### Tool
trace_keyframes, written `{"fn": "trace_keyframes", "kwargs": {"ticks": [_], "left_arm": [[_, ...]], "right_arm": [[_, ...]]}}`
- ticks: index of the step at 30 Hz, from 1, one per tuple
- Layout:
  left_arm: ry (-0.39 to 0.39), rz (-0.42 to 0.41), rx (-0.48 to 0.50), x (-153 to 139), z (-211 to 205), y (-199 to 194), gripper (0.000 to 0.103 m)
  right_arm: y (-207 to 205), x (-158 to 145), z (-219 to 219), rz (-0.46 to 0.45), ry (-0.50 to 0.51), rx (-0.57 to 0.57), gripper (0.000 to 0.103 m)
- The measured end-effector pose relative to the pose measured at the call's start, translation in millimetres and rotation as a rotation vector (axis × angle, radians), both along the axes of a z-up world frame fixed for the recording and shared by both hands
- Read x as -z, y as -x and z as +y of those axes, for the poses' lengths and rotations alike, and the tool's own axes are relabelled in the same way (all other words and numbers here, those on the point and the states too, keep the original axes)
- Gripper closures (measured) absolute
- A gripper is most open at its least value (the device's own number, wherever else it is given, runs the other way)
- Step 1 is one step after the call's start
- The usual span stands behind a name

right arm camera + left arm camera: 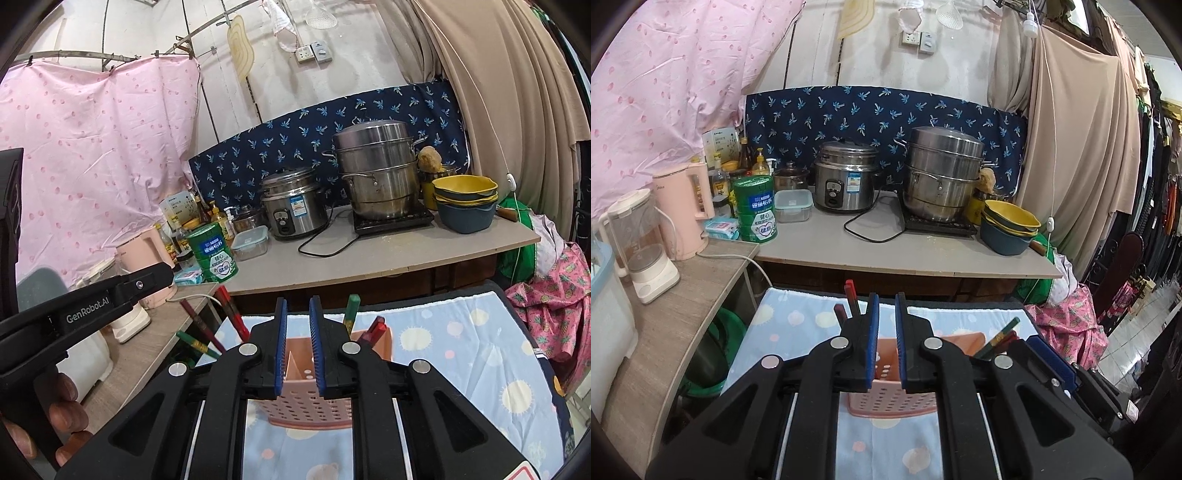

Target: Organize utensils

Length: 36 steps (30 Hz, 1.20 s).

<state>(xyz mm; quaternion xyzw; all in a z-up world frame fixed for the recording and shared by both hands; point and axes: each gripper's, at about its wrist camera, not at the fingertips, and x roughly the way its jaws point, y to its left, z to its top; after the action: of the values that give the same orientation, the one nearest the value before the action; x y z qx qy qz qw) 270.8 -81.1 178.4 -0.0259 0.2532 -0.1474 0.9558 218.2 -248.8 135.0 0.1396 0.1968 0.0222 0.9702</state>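
A pink perforated utensil holder [886, 402] [306, 410] stands on a light blue patterned cloth [798, 321] [461, 350]. Red and dark chopsticks [851, 295] [229, 310] lean out at its left. Green and red ones [1001, 334] [352, 310] stick up at its right. My left gripper [887, 295] hovers over the holder, its blue pads nearly together with nothing between them. My right gripper [297, 300] hangs just above the holder's middle, its pads a little apart and empty. Each gripper shows at the edge of the other's view: right [1039, 341], left [168, 275].
Behind the cloth runs a grey counter [923, 254] with a rice cooker [846, 181], a steel steamer pot [942, 173], stacked bowls [1008, 225] and a green tin [755, 210]. A side table at the left carries a pink kettle [683, 210] and a blender [639, 243]. Clothes hang at the right.
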Motion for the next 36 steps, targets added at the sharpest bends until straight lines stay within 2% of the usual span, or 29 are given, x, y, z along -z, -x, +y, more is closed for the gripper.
{"fn": "trace_keyframes", "kwargs": {"ticks": [3, 5, 21, 25, 32, 33, 35, 36], "left_arm": [[-0.015, 0.014, -0.005, 5, 1, 9, 0.09], [-0.026, 0.02, -0.008, 9, 1, 15, 0.081], [-0.097, 0.111, -0.005, 55, 4, 60, 0.08], [-0.113, 0.127, -0.008, 66, 5, 70, 0.08], [-0.129, 0.162, -0.022, 85, 9, 84, 0.078], [-0.133, 0.168, -0.026, 88, 9, 86, 0.077], [-0.14, 0.168, -0.033, 91, 11, 89, 0.066], [-0.146, 0.165, -0.038, 92, 11, 91, 0.064]], "right_arm": [[9, 4, 4, 0.018, 0.002, -0.004, 0.081], [16, 7, 7, 0.031, 0.01, -0.002, 0.081], [68, 46, 9, 0.163, 0.026, 0.028, 0.079], [79, 53, 8, 0.186, 0.037, 0.035, 0.071], [95, 61, 15, 0.22, 0.103, 0.044, 0.065], [95, 61, 15, 0.22, 0.103, 0.044, 0.064], [99, 63, 17, 0.227, 0.117, 0.041, 0.063], [101, 64, 18, 0.23, 0.125, 0.043, 0.062]]}}
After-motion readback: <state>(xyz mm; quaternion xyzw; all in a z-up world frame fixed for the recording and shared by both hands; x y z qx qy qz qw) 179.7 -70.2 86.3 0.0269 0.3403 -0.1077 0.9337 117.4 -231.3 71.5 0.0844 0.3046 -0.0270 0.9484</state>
